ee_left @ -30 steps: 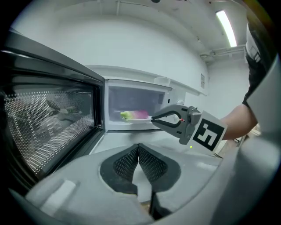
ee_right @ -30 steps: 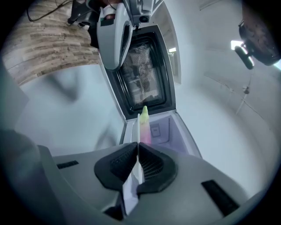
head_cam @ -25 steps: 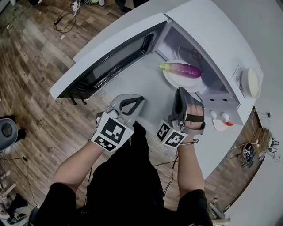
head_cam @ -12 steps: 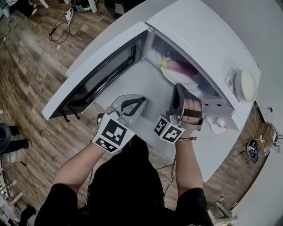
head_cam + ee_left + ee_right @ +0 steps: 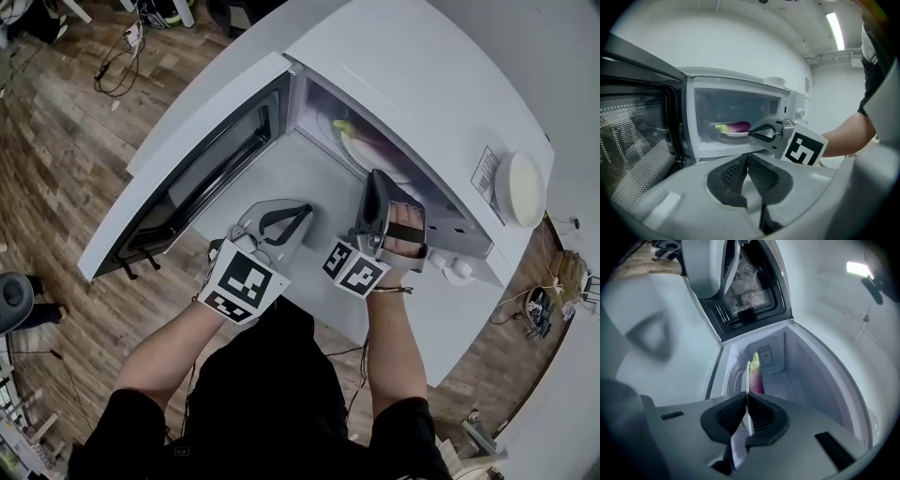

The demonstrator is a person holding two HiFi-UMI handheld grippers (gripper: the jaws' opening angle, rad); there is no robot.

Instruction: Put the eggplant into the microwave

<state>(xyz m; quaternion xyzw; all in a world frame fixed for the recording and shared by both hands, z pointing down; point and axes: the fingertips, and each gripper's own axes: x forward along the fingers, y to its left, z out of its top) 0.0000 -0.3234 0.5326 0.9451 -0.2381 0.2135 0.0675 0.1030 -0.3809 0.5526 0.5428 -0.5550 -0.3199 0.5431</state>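
Note:
A purple eggplant (image 5: 373, 143) with a green stem lies on a white plate (image 5: 349, 150) inside the open white microwave (image 5: 422, 84). My right gripper (image 5: 376, 179) is shut on the plate's near rim, at the mouth of the cavity. In the right gripper view the plate (image 5: 748, 380) stands edge-on between the jaws of the right gripper (image 5: 746, 397), the eggplant (image 5: 755, 373) beyond. The left gripper view has the eggplant (image 5: 736, 126) on the plate (image 5: 736, 134), with the right gripper (image 5: 754, 135) at its rim. My left gripper (image 5: 305, 208) is shut and empty, in front of the microwave.
The microwave door (image 5: 187, 169) hangs wide open to the left, close beside my left gripper. A white dish (image 5: 523, 187) rests on the microwave's top at the right. Small white items (image 5: 457, 270) lie on the table (image 5: 450, 319) beside the microwave. Wooden floor lies below.
My right gripper has carried the plate with the eggplant deeper into the microwave cavity. The left gripper has stayed about where it was, still shut.

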